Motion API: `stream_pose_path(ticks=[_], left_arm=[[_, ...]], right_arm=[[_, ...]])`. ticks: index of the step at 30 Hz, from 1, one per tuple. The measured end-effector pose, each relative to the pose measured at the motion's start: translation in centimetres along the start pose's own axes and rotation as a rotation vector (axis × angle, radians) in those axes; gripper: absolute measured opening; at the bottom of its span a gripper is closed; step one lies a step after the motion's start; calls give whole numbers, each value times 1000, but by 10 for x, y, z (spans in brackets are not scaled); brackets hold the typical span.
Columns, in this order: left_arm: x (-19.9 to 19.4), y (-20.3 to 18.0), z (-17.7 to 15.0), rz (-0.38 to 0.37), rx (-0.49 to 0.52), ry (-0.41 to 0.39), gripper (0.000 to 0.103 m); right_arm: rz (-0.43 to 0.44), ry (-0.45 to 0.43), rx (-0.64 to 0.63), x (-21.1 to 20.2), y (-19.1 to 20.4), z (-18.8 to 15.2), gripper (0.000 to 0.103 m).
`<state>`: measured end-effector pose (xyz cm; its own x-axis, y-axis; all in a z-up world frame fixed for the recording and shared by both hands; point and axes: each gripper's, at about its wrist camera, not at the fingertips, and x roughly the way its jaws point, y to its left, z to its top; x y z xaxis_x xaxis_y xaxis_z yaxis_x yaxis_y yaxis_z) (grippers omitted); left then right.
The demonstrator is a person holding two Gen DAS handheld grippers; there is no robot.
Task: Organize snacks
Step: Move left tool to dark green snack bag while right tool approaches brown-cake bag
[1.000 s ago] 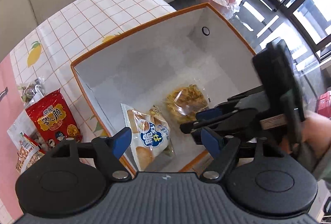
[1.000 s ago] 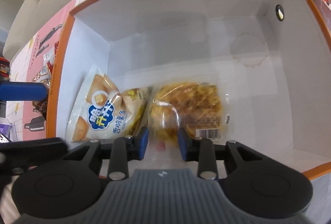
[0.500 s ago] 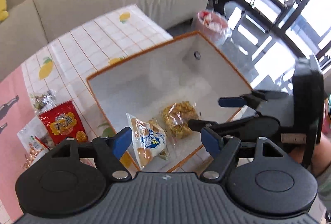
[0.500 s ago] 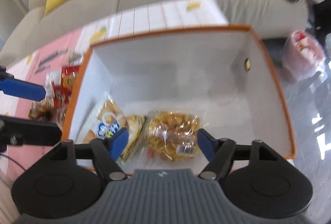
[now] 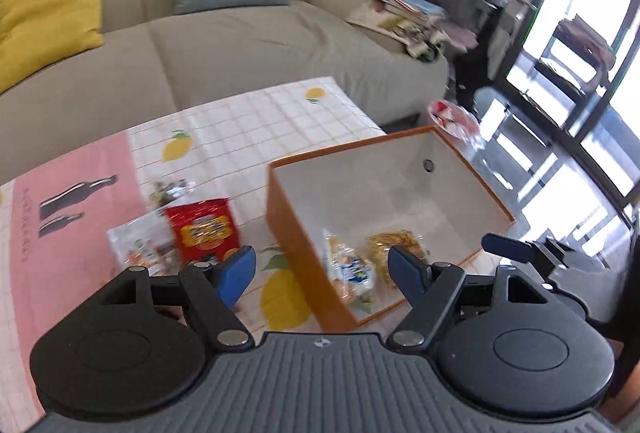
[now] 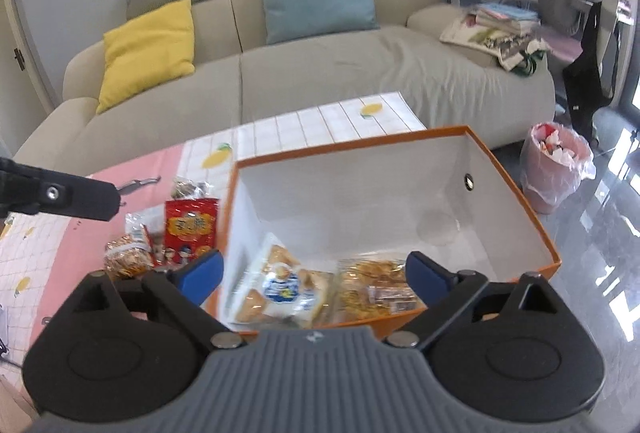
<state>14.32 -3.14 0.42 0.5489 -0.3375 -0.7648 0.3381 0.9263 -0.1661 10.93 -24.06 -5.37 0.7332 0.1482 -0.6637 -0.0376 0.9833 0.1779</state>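
**Both grippers empty above the snack box**

I had the right gripper (image 6: 316, 275) over the near edge of the orange box (image 6: 516, 185); its jaws had just been opening and stood spread wide with nothing between them. The clear pastry pack (image 6: 376, 293) lay on the box floor beside the blue-and-white snack bag (image 6: 280, 289), the two touching. My left gripper (image 5: 322, 269) also stood spread and empty, above the box's left wall. Outside the box, on the table (image 5: 248, 129), sat the red snack bag (image 5: 202, 229) with a few small packets (image 5: 138, 245) just beside it. Sofa (image 6: 320, 73) behind.
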Motion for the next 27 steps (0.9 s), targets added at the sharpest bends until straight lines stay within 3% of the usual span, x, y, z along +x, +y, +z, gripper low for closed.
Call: stream_pose_path(ticks=[9,14,27], left_arm=[[-20,48,-48,69,-112,-18,88],[-20,77,-69,94,-177,10,88],[-1,133,-102,131,-268,20,88]], right_arm=[[28,-41,-54,-6,58,-23,95],[75,-6,-92,5,85,-31,95],[96,68,-277,56,144,-46,95]])
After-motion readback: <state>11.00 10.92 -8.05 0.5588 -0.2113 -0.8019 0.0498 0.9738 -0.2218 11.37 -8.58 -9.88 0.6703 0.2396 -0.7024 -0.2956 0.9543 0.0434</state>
